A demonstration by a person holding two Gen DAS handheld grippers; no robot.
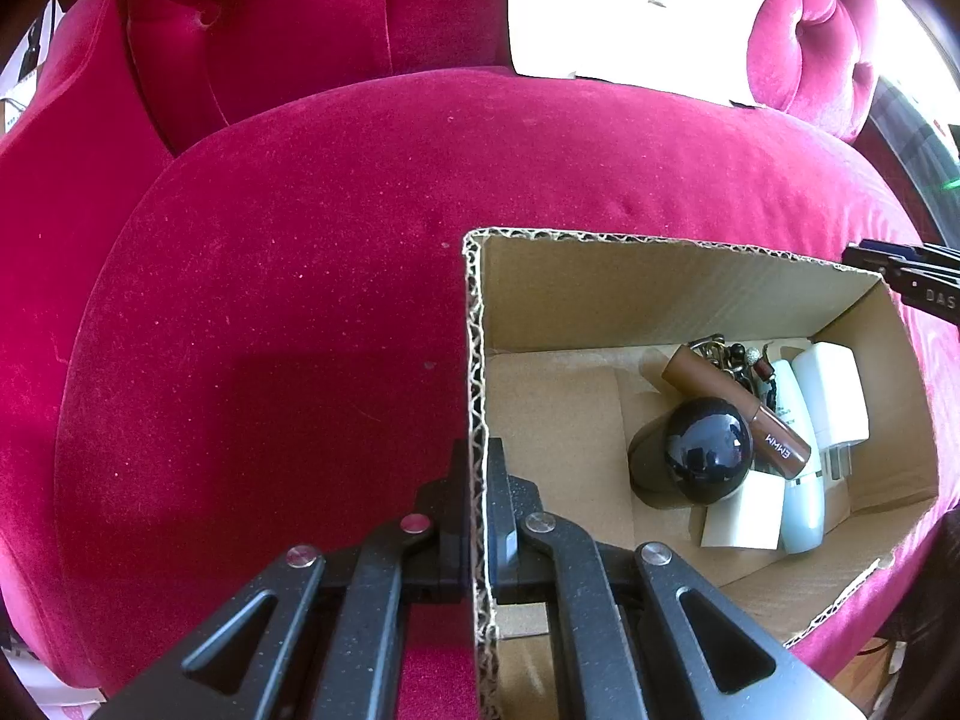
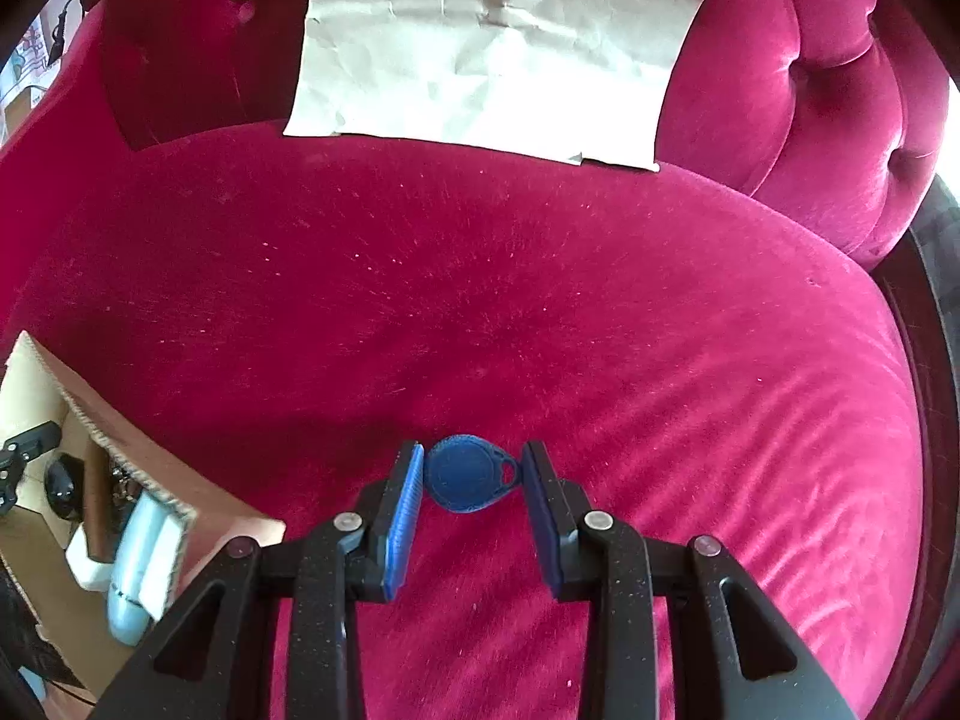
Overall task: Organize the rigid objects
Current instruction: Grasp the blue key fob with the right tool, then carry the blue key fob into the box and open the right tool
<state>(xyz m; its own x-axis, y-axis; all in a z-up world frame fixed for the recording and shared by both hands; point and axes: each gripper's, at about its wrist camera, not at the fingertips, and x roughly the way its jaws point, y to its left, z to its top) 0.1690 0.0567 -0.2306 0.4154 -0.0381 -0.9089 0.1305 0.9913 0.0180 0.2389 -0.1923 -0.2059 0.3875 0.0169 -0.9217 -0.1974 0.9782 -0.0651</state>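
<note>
left gripper [image 1: 478,480] clenching the cardboard box [image 1: 476,360] wall
right gripper [image 2: 472,483] is closing around the blue key fob [image 2: 468,471] on the sofa cushion [image 2: 480,300].

My left gripper [image 1: 477,504] is matte black, speckled plastic, with angled arms pierced by triangular cut-outs and round silver rivets at the joints. My right gripper [image 2: 474,480] is built the same, but its jaws carry ribbed blue pads [image 2: 403,510] on their inner faces.

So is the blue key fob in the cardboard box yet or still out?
Out. The blue key fob lies on the red cushion between the right gripper pads, beside the cardboard box.
</note>
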